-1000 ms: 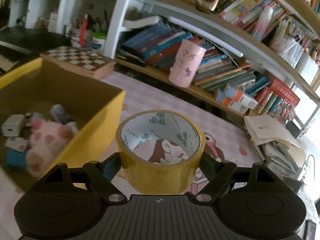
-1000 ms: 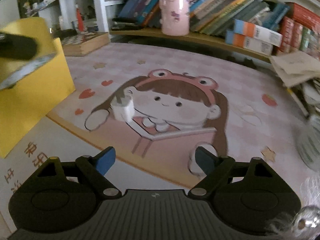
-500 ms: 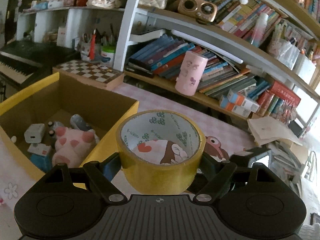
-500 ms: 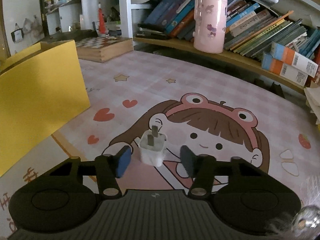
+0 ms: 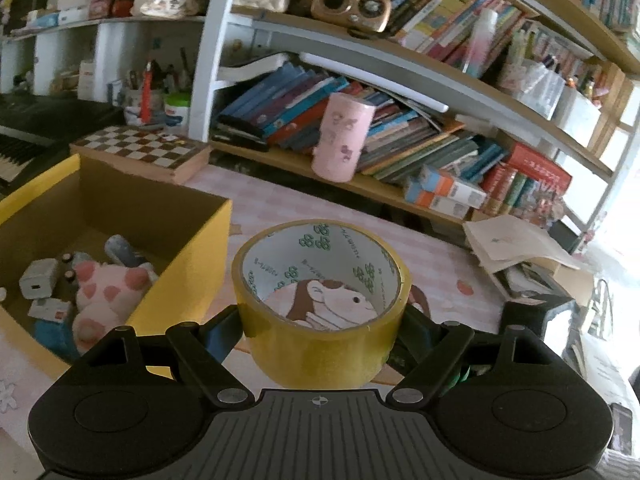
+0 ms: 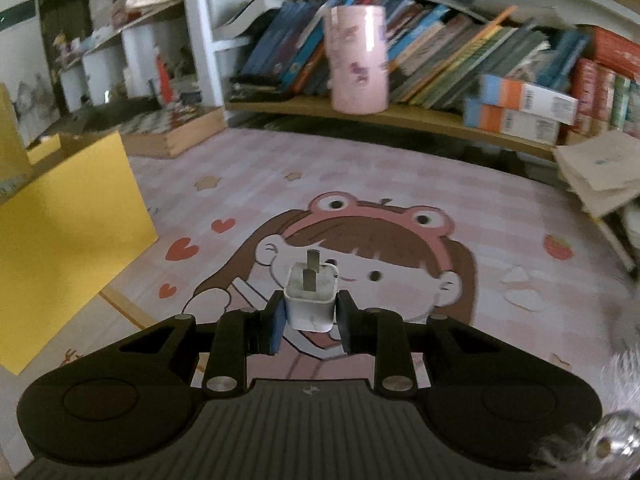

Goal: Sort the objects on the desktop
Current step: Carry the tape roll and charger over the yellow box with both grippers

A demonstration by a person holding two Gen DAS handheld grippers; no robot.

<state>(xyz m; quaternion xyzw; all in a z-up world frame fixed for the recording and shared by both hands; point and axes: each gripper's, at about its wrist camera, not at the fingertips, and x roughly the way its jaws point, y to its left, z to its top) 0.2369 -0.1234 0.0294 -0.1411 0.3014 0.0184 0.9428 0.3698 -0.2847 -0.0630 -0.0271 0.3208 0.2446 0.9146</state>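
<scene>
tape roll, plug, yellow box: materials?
Tape roll: glossy yellowish plastic film on what looks like a printed cardboard core.
Plug: smooth white moulded plastic, dull metal prongs.
Yellow box: likely cardboard; matte yellow outside, brown inside, creased edges.

Daylight floods in from the right of the left wrist view, washing that edge out to white, while both fisheye views bend the bookshelf (image 5: 400, 80) into curves, darken at the corners, and blur the pink cup (image 6: 356, 60) and books.
</scene>
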